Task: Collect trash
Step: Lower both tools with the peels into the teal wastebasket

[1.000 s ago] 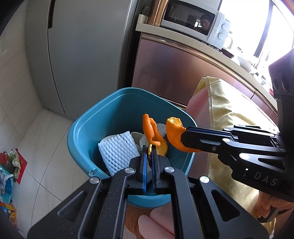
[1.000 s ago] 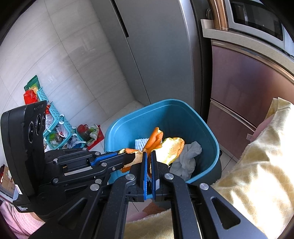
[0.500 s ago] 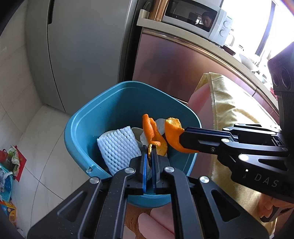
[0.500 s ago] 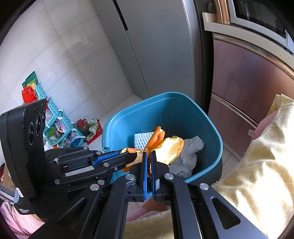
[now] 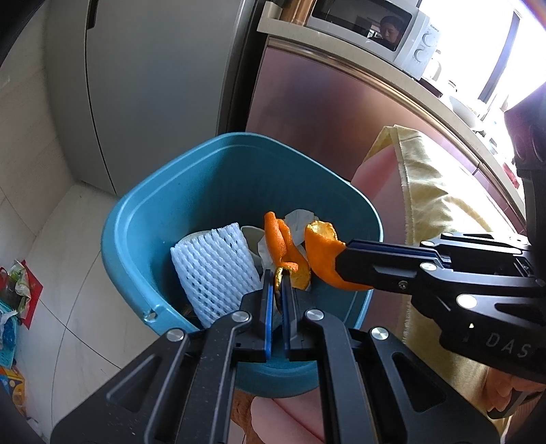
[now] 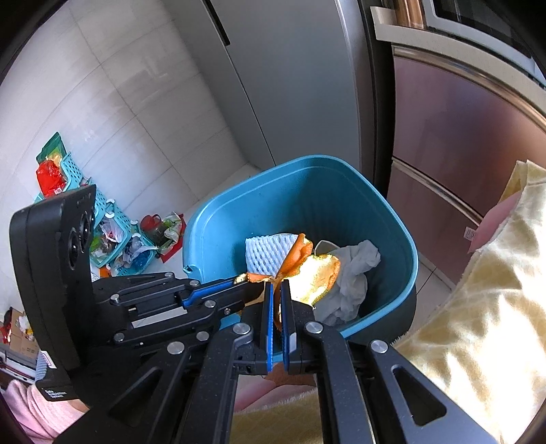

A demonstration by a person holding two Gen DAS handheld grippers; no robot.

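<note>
A blue trash bin (image 5: 218, 177) stands on the floor below both grippers; in it lie a white foam fruit net (image 5: 211, 269) and a crumpled tissue (image 6: 355, 273). My left gripper (image 5: 278, 278) is shut on a curled strip of orange peel (image 5: 274, 239) over the bin's near side. From the right, my right gripper (image 5: 341, 264) reaches in, shut on a broader piece of orange peel (image 5: 320, 249). In the right wrist view the right gripper (image 6: 277, 288) pinches its peel (image 6: 317, 276) above the bin (image 6: 307, 191), and the left gripper (image 6: 244, 279) comes in from the left.
A grey fridge (image 5: 153, 85) and a pink-brown cabinet (image 5: 324, 112) stand close behind the bin, with a microwave (image 5: 375, 27) on top. A yellow cloth (image 6: 484, 307) hangs on the right. Teal baskets (image 6: 109, 218) with packets sit on the tiled floor at the left.
Both grippers stay shut on their peels. The bin has slid a little upward in both views, so I look more down into it.
</note>
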